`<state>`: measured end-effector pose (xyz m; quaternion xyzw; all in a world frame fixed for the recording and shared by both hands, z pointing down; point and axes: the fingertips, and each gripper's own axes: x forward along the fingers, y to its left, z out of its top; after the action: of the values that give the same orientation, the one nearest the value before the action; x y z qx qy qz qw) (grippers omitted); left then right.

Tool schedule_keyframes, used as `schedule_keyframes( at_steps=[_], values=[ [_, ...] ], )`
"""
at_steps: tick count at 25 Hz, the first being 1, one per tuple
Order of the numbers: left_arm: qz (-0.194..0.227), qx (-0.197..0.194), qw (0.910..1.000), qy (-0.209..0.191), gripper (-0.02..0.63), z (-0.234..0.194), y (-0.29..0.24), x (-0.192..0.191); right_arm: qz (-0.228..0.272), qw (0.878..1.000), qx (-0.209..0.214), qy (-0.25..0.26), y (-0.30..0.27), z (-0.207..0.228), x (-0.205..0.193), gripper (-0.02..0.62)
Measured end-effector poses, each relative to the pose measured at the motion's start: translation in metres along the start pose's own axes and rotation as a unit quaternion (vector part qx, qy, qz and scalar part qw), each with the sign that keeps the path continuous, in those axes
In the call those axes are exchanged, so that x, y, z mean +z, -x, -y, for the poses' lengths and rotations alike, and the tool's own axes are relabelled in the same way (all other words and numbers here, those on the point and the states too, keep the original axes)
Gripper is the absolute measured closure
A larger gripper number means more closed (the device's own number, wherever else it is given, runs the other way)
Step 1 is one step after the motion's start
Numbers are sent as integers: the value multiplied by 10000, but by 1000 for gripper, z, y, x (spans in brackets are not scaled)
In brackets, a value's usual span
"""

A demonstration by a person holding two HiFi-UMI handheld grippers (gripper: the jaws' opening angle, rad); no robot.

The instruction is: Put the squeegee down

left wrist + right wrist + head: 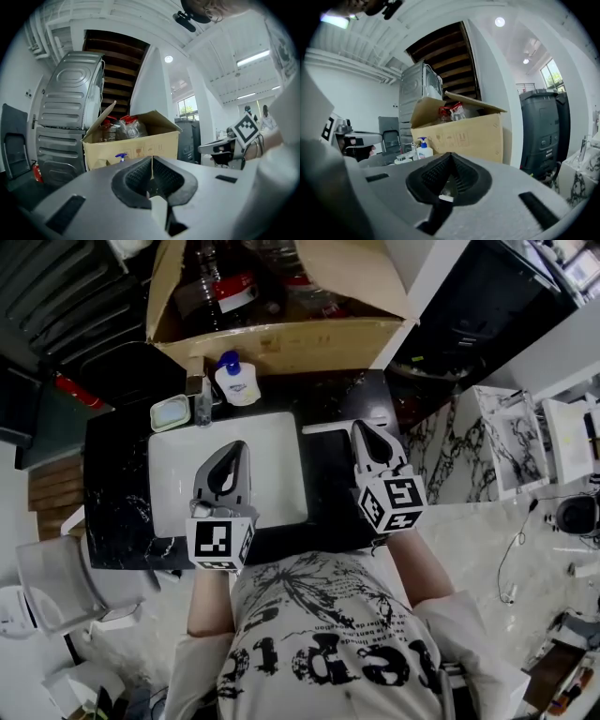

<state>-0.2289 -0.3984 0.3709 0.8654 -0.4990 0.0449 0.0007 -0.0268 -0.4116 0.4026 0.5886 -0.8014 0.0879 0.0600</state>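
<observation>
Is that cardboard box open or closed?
Open: the cardboard box has its flaps raised, and bottles show inside it.

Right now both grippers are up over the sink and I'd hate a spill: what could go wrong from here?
The pump bottle and faucet stand just behind the sink. A forward swing of the shut, empty left gripper could topple the bottle. The cardboard box of bottles sits close behind them, so the right gripper, also shut and empty, might catch its flap.
</observation>
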Motion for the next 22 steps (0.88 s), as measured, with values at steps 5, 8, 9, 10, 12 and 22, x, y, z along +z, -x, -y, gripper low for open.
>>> schedule_keyframes(
  at_steps=[5, 8, 9, 10, 12, 22],
  values=[
    [139, -78, 9998, -71, 595, 2, 2, 11, 490, 9971, 134, 570, 15, -16, 25, 603],
    [155, -68, 9998, -55, 595, 2, 2, 19, 587, 9963, 171, 609, 21, -18, 30, 603],
    [161, -68, 9998, -53, 595, 2, 2, 20, 600, 9965, 183, 557, 21, -18, 31, 603],
    [174, -79, 9998, -60, 595, 2, 2, 20, 610, 9967, 188, 507, 22, -17, 31, 603],
    [208, -112, 9997, -77, 595, 3, 3, 17, 627, 9967, 176, 477, 23, -15, 30, 603],
    [219, -146, 9997, 12, 595, 5, 5, 21, 768, 9945, 272, 657, 26, -29, 32, 604]
  ],
)
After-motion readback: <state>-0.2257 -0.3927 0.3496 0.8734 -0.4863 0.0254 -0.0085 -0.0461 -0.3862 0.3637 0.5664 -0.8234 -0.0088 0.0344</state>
